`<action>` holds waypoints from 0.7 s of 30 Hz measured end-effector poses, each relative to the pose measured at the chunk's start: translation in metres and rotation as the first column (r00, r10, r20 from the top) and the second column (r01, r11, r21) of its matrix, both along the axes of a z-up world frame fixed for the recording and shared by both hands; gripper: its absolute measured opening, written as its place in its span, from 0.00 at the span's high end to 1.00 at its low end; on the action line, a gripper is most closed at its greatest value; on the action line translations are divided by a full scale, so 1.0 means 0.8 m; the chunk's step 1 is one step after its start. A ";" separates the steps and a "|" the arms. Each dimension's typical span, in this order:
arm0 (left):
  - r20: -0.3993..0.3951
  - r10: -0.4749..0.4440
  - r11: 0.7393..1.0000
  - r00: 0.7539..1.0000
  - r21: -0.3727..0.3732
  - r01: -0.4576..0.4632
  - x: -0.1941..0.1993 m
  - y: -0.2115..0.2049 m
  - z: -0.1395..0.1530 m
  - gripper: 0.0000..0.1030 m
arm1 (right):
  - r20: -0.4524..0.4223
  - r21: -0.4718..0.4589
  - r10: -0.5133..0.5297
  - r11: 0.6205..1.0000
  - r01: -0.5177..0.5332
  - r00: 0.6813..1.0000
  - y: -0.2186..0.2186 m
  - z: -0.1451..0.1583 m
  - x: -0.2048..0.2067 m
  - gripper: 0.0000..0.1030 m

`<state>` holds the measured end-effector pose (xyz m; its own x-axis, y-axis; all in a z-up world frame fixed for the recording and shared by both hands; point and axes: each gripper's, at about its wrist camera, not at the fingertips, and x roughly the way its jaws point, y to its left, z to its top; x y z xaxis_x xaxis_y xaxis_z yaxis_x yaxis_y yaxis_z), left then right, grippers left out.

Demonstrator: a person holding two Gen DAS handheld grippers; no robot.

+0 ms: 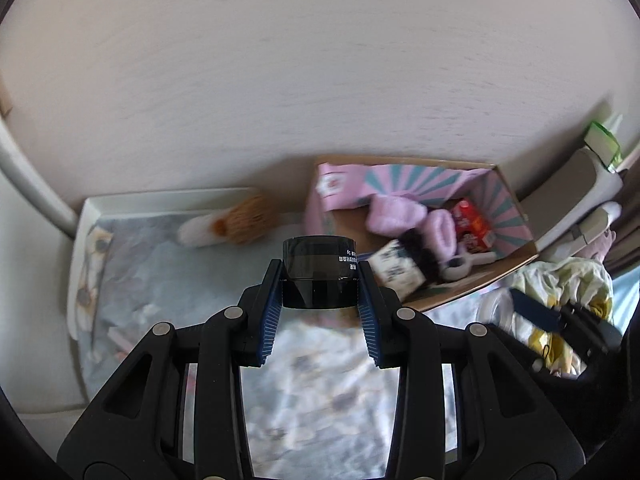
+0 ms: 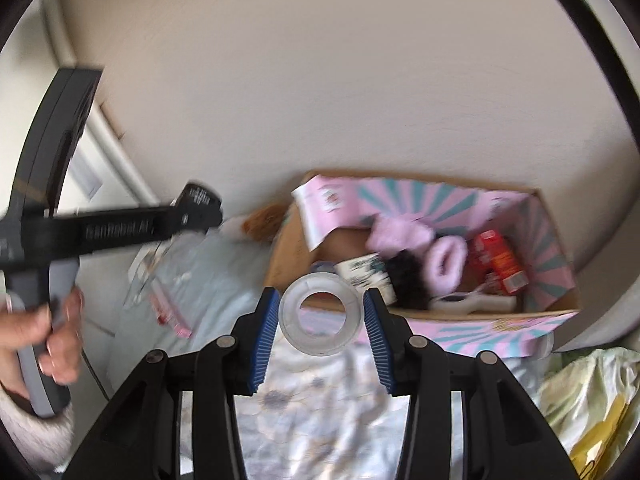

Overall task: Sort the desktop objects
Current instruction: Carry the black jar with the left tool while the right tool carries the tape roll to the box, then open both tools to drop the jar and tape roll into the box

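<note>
My left gripper (image 1: 320,280) is shut on a black round jar (image 1: 319,270) and holds it above the patterned cloth, left of the cardboard box (image 1: 472,284). My right gripper (image 2: 321,312) is shut on a clear tape roll (image 2: 319,314), held just in front of the box's (image 2: 480,322) near rim. The box has a pink and teal lining and holds pink fluffy items (image 2: 448,264), a red carton (image 2: 500,264), a white printed box (image 2: 366,274) and a black fuzzy thing (image 2: 408,276). The left gripper also shows in the right wrist view (image 2: 200,204), still on the jar.
A brown and white plush toy (image 1: 232,224) lies by the wall left of the box. A white tray edge (image 1: 80,240) borders the cloth on the left. Crumpled yellow-patterned fabric (image 1: 560,292) lies at the right. A pink packet (image 2: 172,312) lies on the cloth.
</note>
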<state>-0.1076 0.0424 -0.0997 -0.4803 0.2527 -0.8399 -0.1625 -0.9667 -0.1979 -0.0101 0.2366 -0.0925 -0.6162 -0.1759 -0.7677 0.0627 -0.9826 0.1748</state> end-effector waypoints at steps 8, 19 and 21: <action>-0.020 -0.050 0.999 0.999 -0.012 0.049 -0.018 0.078 0.007 0.68 | 0.031 0.045 -0.068 0.997 0.066 0.997 0.070 -0.001 -0.023 0.61; 0.035 -0.034 0.998 0.999 -0.047 0.035 -0.055 0.143 -0.039 0.68 | 0.138 0.040 -0.080 0.996 0.075 0.987 0.126 -0.047 -0.080 0.61; 0.046 -0.024 0.998 0.999 -0.049 0.026 -0.059 0.147 -0.047 0.68 | 0.152 0.036 -0.069 0.997 0.065 0.986 0.130 -0.056 -0.087 0.61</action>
